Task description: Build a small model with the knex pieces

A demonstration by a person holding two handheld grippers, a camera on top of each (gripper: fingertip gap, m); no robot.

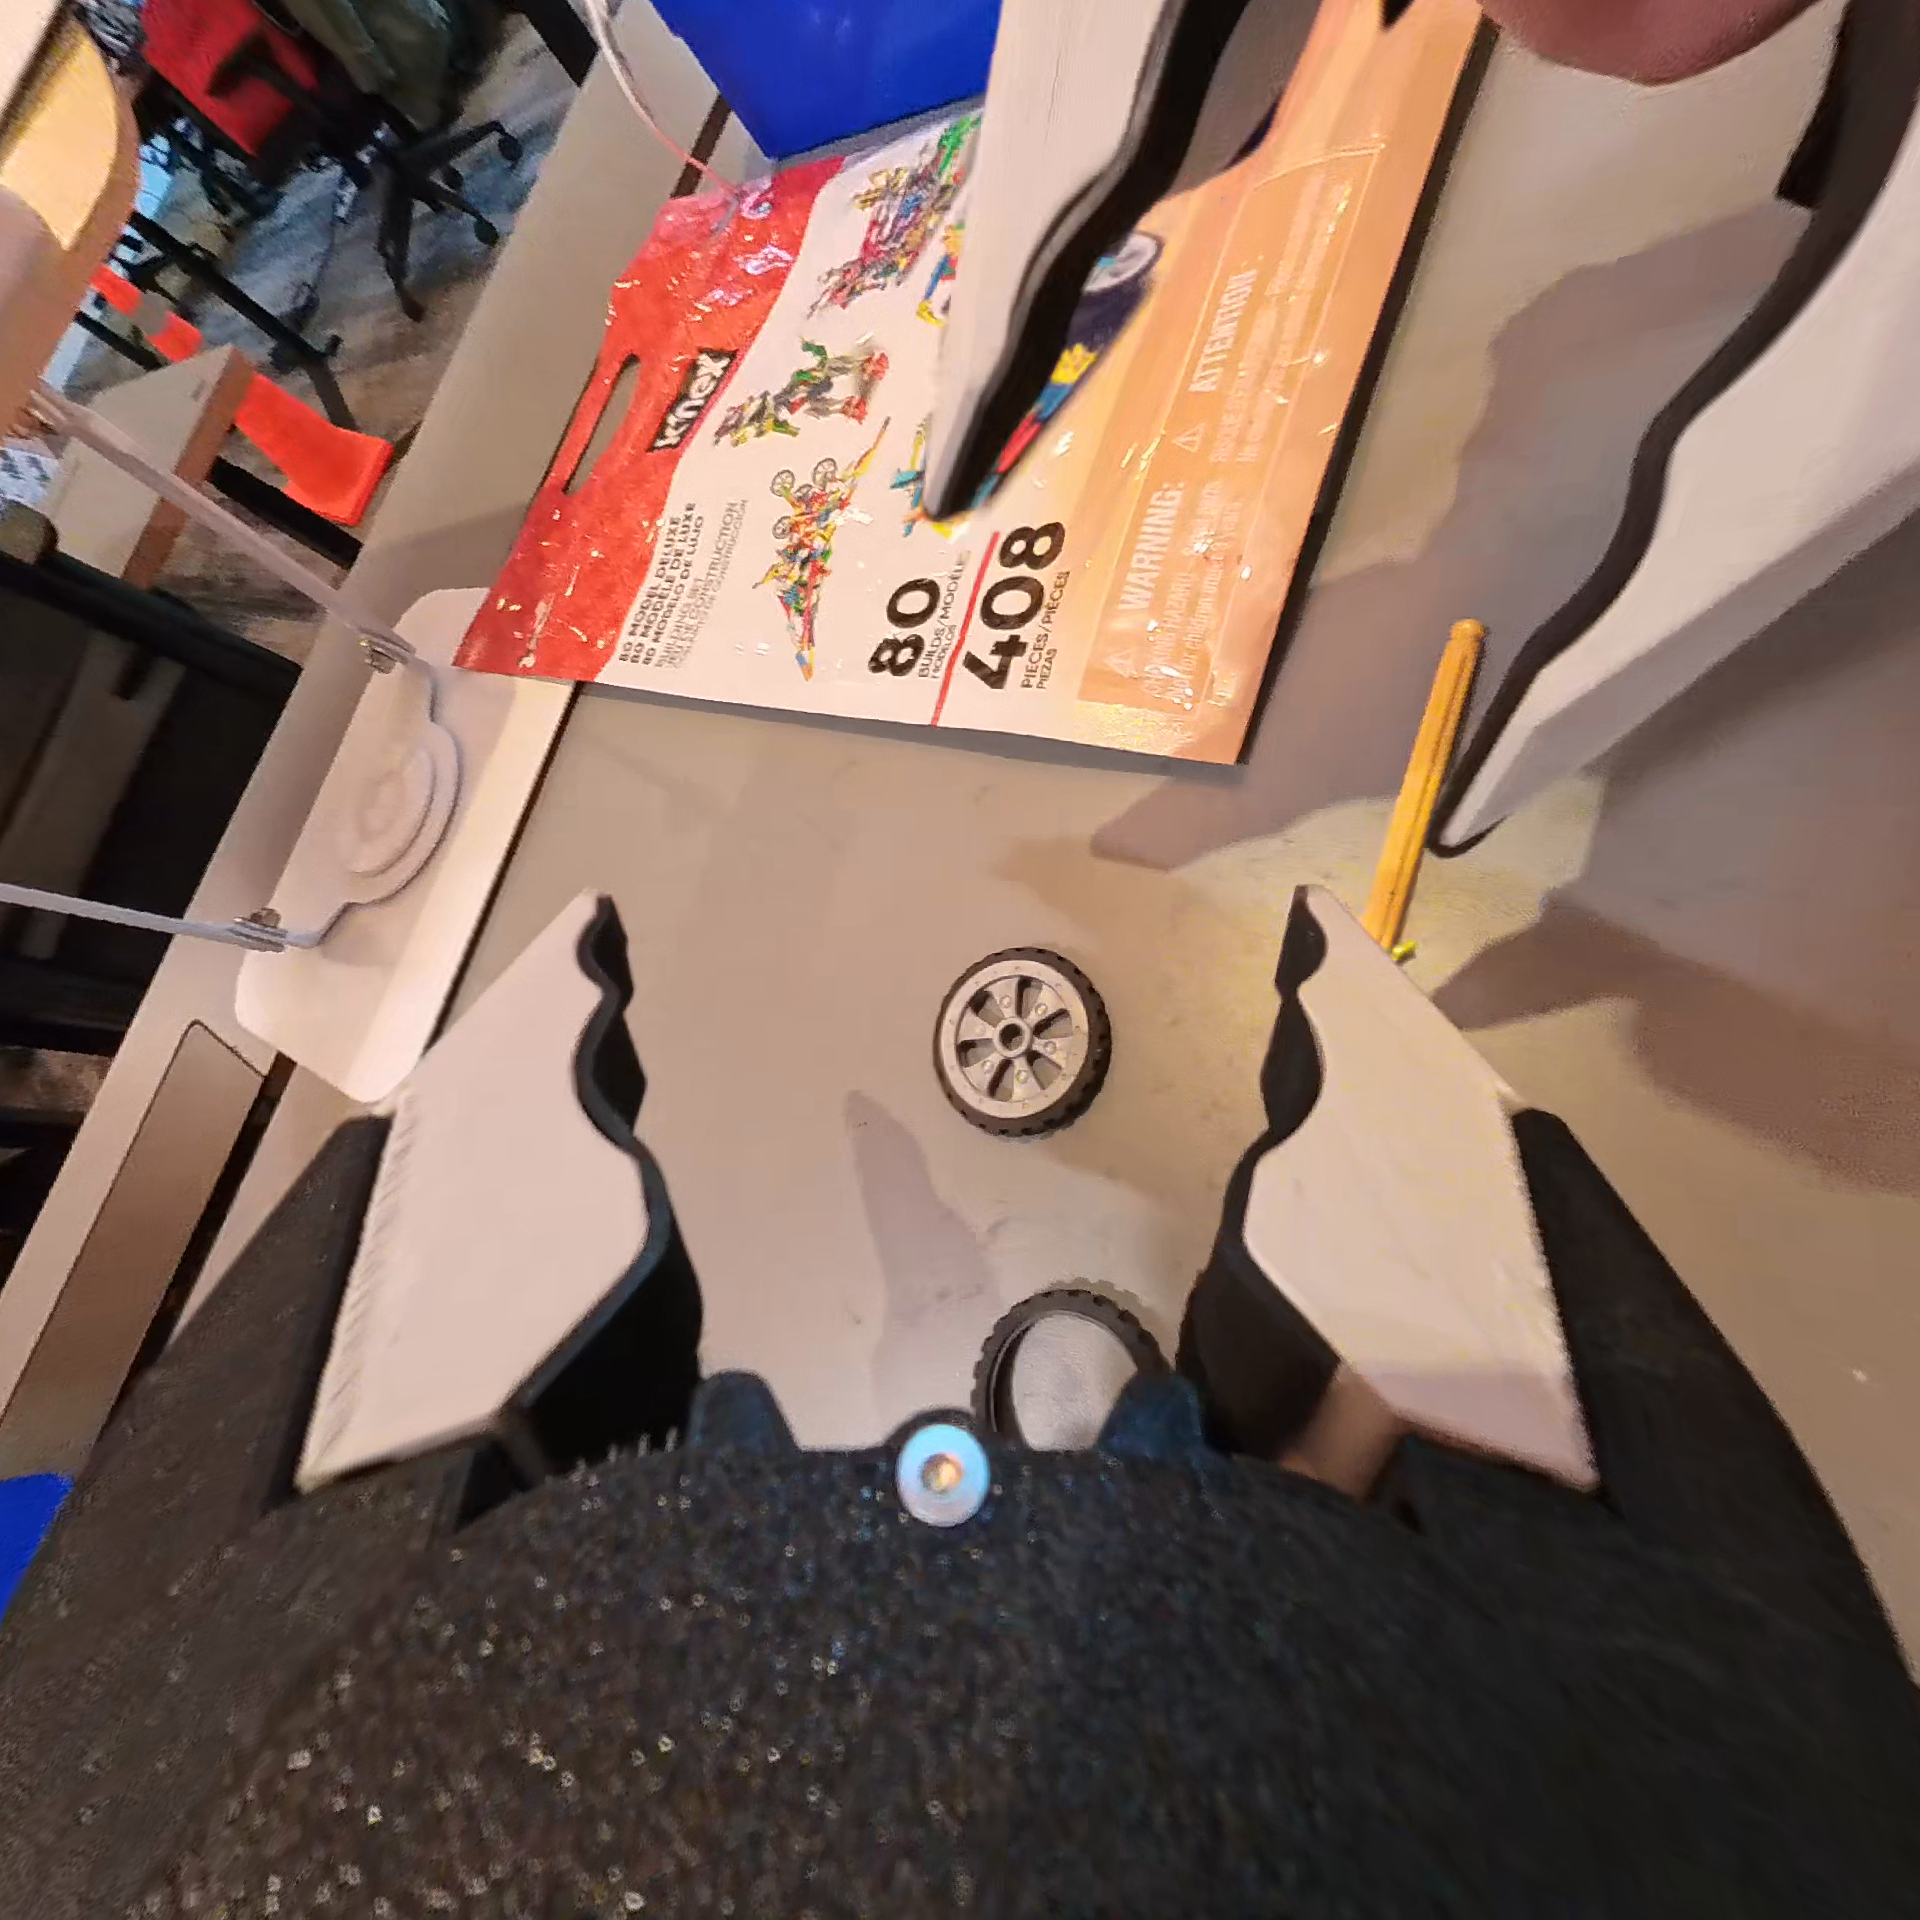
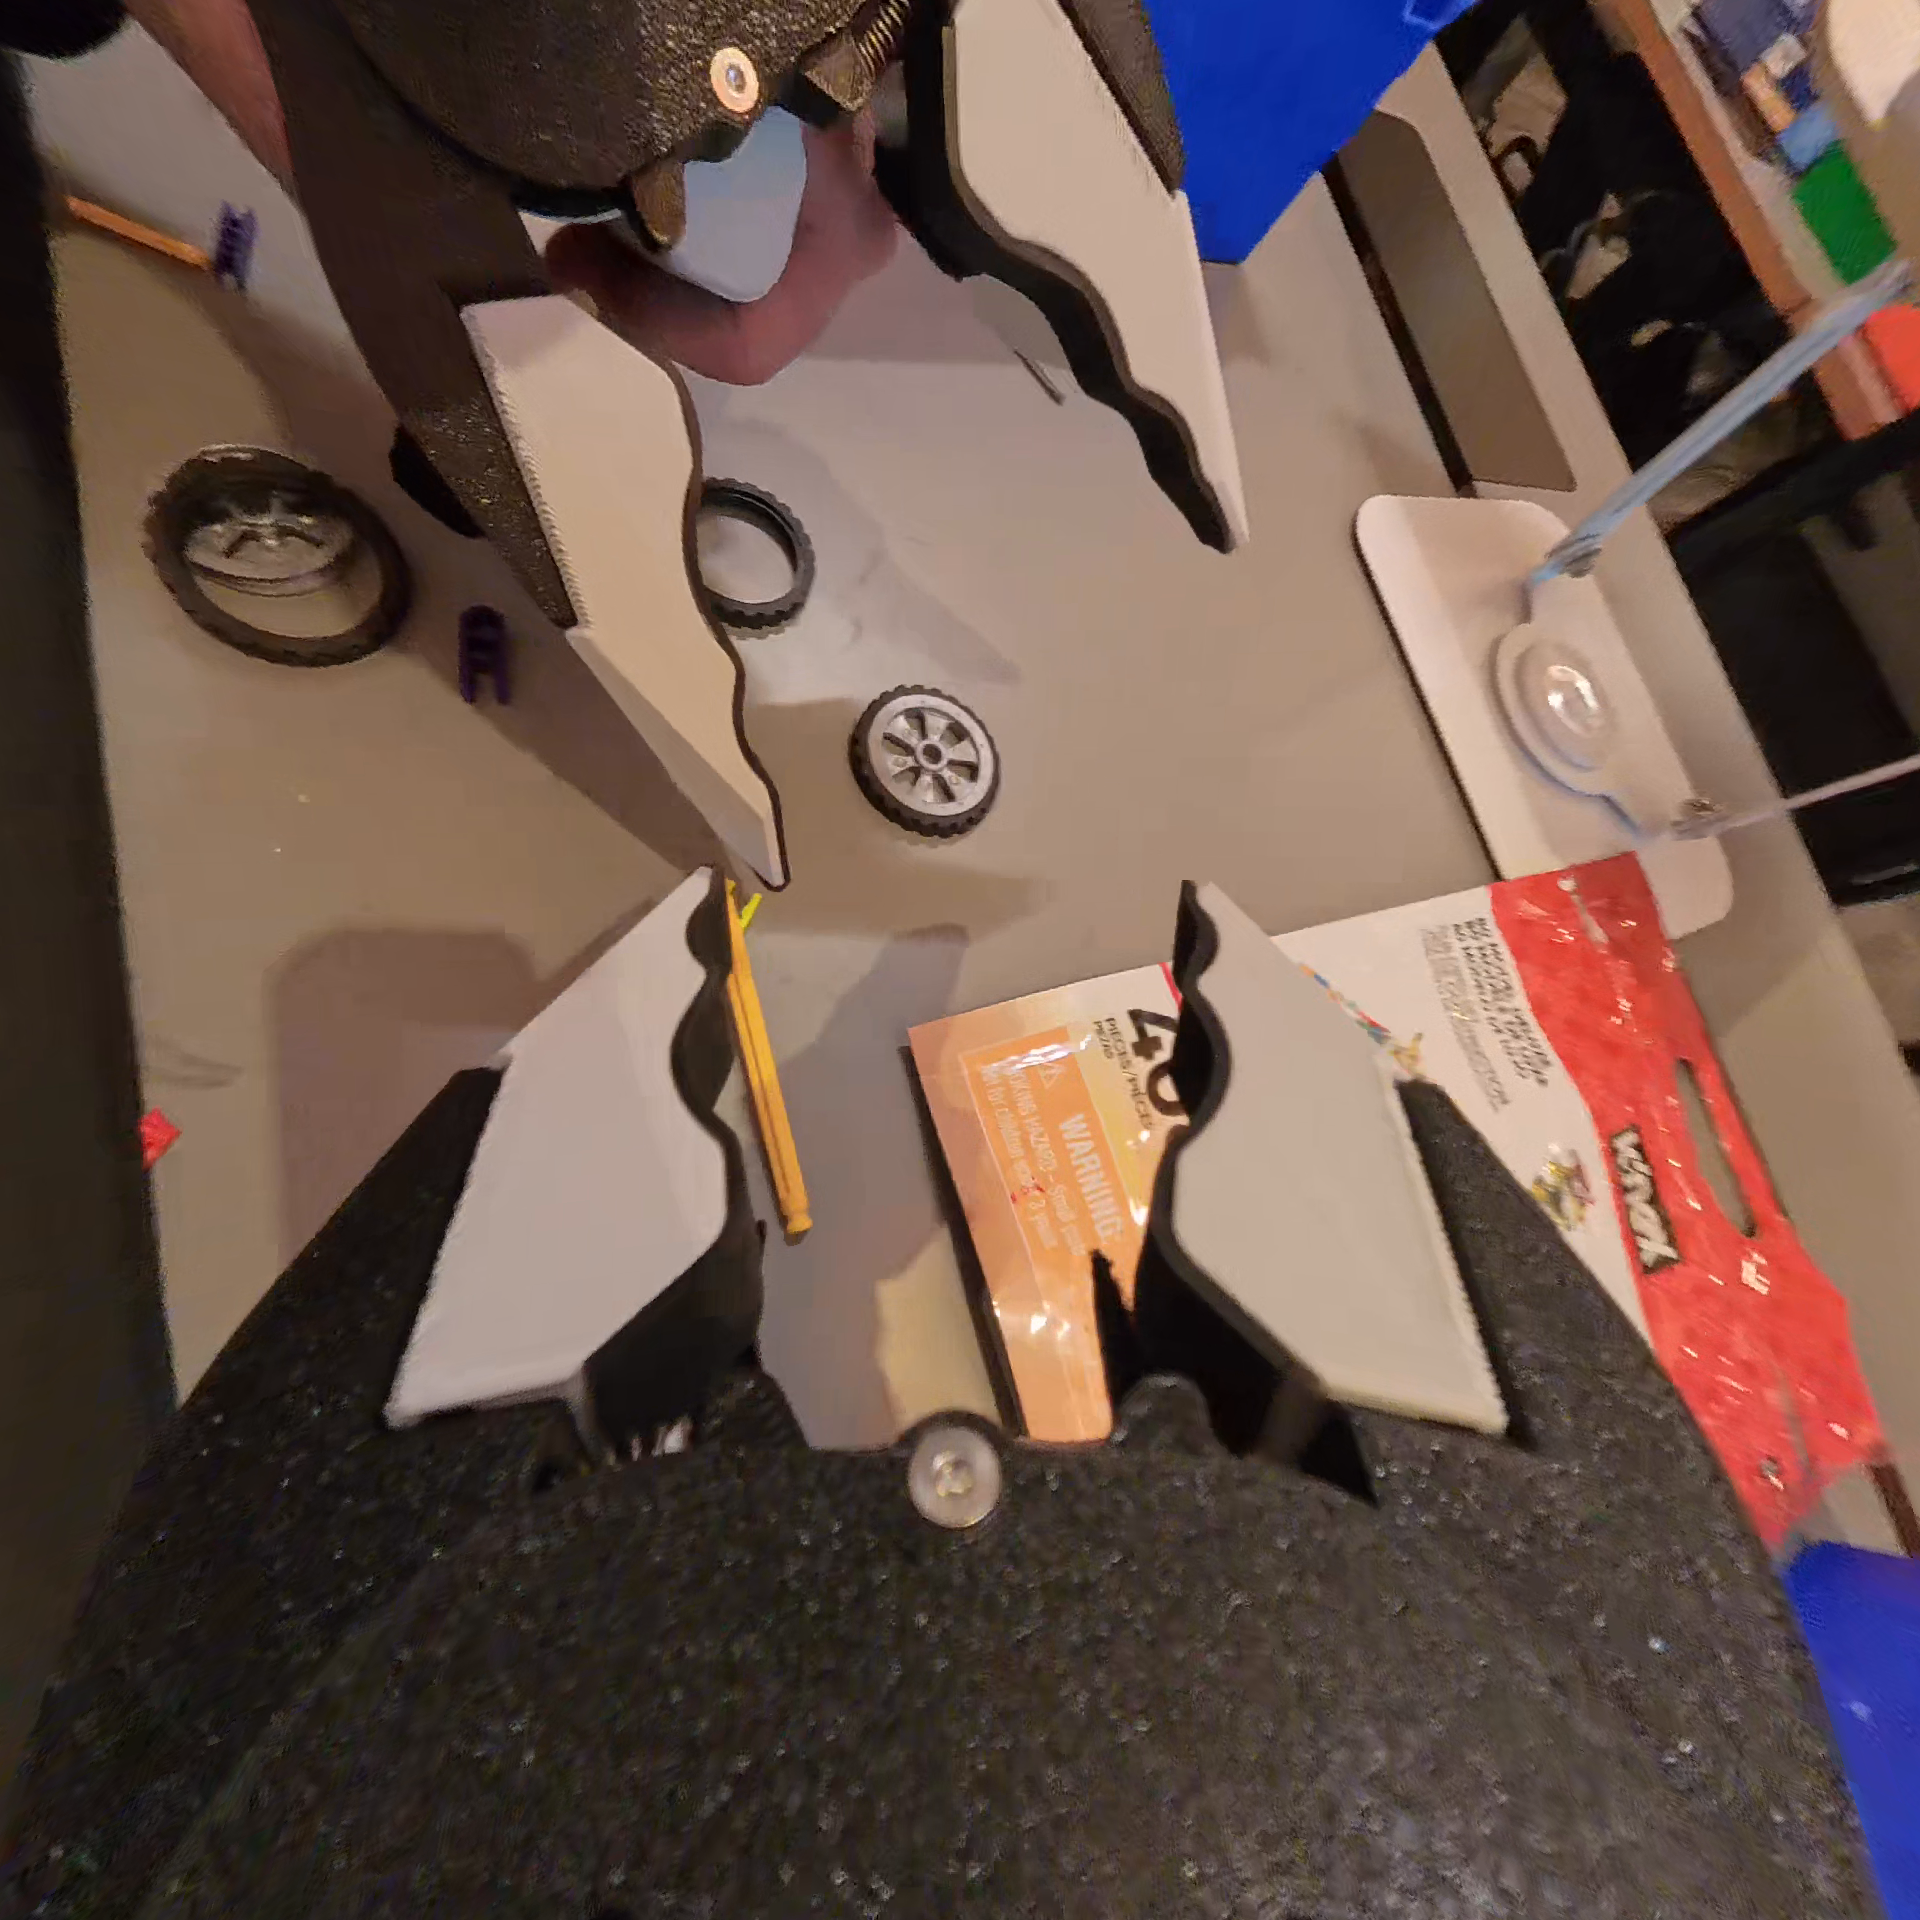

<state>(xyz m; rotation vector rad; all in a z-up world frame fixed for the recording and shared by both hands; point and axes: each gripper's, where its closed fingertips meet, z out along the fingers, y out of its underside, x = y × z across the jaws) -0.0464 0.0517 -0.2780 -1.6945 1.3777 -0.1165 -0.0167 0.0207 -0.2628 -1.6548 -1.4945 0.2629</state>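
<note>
A small grey-spoked wheel with a black tyre (image 1: 1023, 1039) lies flat on the grey table between the open fingers of my left gripper (image 1: 951, 904), untouched. A loose black tyre ring (image 1: 1070, 1361) lies closer to that gripper's base. My right gripper (image 2: 951, 883) is open and empty. A yellow rod (image 2: 764, 1081) lies just inside its left finger, and a printed toy bag (image 2: 1039, 1143) lies under its right finger. The two grippers face each other, tips nearly meeting. The wheel (image 2: 925, 756) and the left gripper (image 2: 997, 707) also show in the right wrist view.
A larger black tyre (image 2: 275, 571) and a purple connector (image 2: 483, 649) lie to the left. Another purple piece (image 2: 234, 239) on an orange rod is farther back. A white plate with a clear dome (image 2: 1455, 644) sits at the table edge. A blue bin (image 2: 1268, 104) stands behind. My left tips are roughly 5 cm from the yellow rod (image 2: 764, 1081). Look for it in the left wrist view (image 1: 1418, 773) too.
</note>
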